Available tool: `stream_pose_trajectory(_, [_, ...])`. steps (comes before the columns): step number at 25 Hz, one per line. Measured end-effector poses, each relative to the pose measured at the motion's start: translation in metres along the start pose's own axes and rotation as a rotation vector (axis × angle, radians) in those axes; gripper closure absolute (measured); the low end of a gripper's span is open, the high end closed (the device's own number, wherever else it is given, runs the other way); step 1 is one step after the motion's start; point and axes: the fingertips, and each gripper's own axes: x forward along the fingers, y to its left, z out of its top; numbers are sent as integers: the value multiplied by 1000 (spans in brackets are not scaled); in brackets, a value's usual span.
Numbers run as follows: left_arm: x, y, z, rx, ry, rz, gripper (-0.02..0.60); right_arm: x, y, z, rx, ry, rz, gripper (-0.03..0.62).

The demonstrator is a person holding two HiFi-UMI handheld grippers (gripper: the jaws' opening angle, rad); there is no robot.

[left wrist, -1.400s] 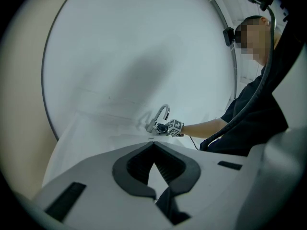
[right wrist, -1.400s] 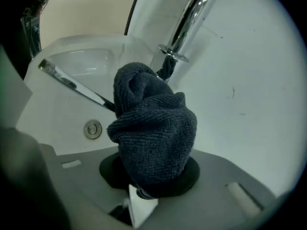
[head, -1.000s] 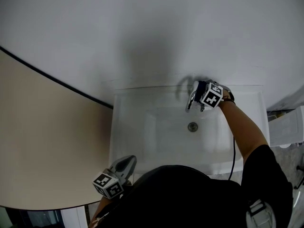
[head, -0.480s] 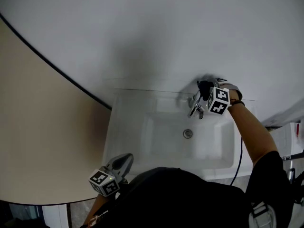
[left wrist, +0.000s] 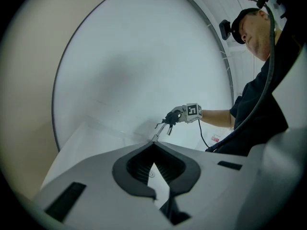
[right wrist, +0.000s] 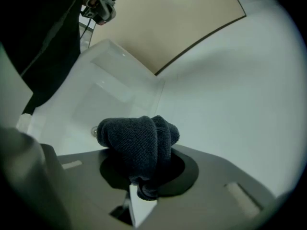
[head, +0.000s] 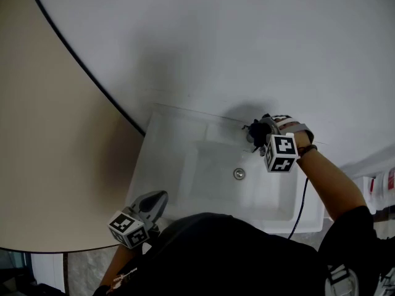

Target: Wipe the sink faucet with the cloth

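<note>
Right gripper (head: 258, 132) raised, rolled, closing tighter on cloth (right wrist: 139, 138)

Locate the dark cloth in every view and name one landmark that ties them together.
Head view: dark cloth right of centre, at the sink's back edge.
Left gripper view: small, just right of centre, above the sink's far side.
Right gripper view: large, lower centre, pinched between this gripper's jaws.
Shared landmark: the white sink.
</note>
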Motion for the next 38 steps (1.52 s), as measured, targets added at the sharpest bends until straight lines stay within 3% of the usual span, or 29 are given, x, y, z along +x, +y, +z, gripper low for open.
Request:
stream_pose_trajectory(5, [-8, 17, -4, -30, -15, -20, 591, -7, 74, 19, -70, 39, 177, 519])
stream_pose_trajectory(7, [-6, 33, -3, -43, -12, -41, 591, -2, 83, 18, -7, 68, 257, 519])
stream_pose_trajectory(9, [2, 45, 0, -59, 6, -66, 591, 0, 65, 12, 141, 68, 319, 517])
stream_pose_trajectory(11, [12, 48, 5, -79, 30, -90, 591, 5, 20, 3, 276, 65, 312, 517])
stream_pose_trajectory(13, [20, 50, 8, -96, 43, -114, 591, 16, -21, -7, 304, 125, 291, 517])
stream_pose_trajectory(18, [23, 69, 1, -71, 44, -168, 591, 72, -20, -26, 264, 409, 485, 517])
stream_pose_trajectory(22, [19, 87, 0, -83, 28, -168, 591, 115, 2, -62, 95, 722, 614, 517])
stream_pose_trajectory(25, [13, 94, -7, -104, 37, -154, 591, 134, 18, -79, 22, 867, 722, 503])
stream_pose_trajectory(30, [9, 99, -26, -163, 56, -117, 591, 155, 35, -84, -27, 968, 863, 494])
stream_pose_trajectory(33, [11, 98, -31, -178, 67, -113, 591, 162, 38, -83, 0, 996, 917, 493])
stream_pose_trajectory(38, [13, 99, -30, -179, 55, -113, 591, 139, 22, -79, 71, 933, 917, 502])
